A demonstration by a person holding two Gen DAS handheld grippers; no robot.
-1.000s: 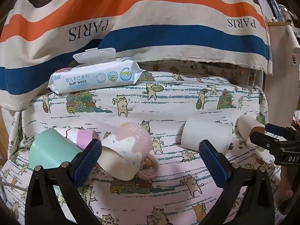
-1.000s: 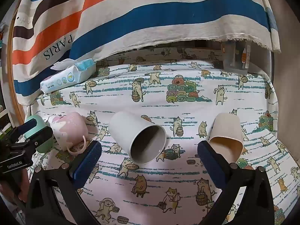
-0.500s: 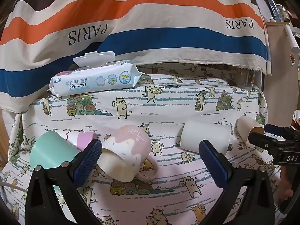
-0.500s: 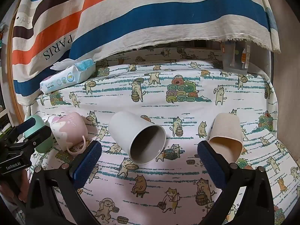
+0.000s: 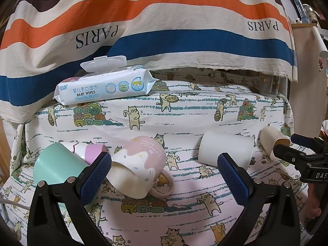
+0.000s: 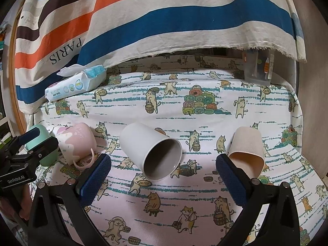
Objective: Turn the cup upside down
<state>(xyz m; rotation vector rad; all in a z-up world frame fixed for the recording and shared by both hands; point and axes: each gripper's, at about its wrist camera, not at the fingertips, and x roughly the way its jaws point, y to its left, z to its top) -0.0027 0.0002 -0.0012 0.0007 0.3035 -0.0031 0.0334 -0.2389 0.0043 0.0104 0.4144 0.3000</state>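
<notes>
While both grippers hang wide open and empty, the left gripper [image 5: 164, 170] faces the pink mug [image 5: 141, 166] lying sideways; the right gripper [image 6: 164, 170] faces the tipped white cup [image 6: 150, 150].

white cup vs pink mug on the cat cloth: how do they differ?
The white cup is plain and has no handle; the pink mug has a handle and a pink and cream pattern with writing. The white cup lies apart from the others; the pink mug lies right by the green cup. The white cup's mouth faces the right gripper; the pink mug's faces the left gripper. Both lie on their sides.
</notes>
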